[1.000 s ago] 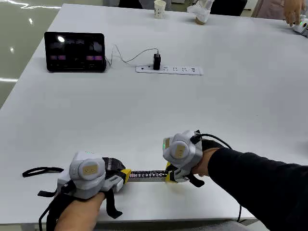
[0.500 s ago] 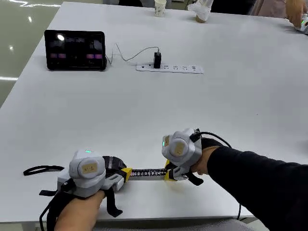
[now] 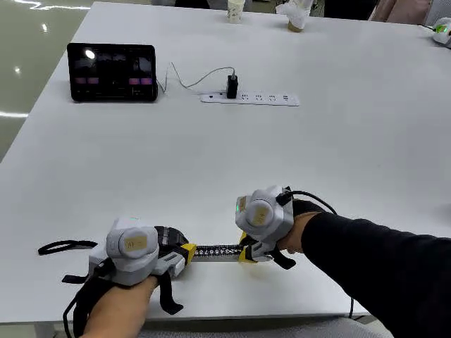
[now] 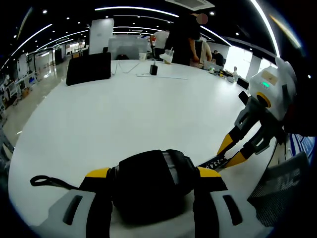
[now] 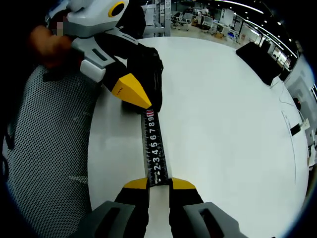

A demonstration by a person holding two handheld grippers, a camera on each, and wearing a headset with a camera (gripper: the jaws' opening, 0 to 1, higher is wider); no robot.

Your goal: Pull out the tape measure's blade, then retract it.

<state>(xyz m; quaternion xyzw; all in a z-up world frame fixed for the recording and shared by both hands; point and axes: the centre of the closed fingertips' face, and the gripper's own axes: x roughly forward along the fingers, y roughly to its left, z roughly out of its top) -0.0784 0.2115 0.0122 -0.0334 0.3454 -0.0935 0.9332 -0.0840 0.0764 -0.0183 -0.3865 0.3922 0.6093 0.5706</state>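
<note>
Left claw [image 3: 182, 255] clamps the black tape measure [image 3: 168, 238], lower left of the head view; right claw [image 3: 246, 255] pinches the blade [image 3: 215, 251] by its tip at lower centre, a short stretch showing between them.

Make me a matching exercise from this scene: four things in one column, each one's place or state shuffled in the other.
Things: 1 tape measure case; 2 blade; 3 tablet; 4 power strip.
States: A: black charger plugged in; B: clamped in the left hand-held gripper; C: standing at the far left of the table; D: drawn out, tip in the right hand-held gripper.
Pairs: 1-B; 2-D; 3-C; 4-A.
</note>
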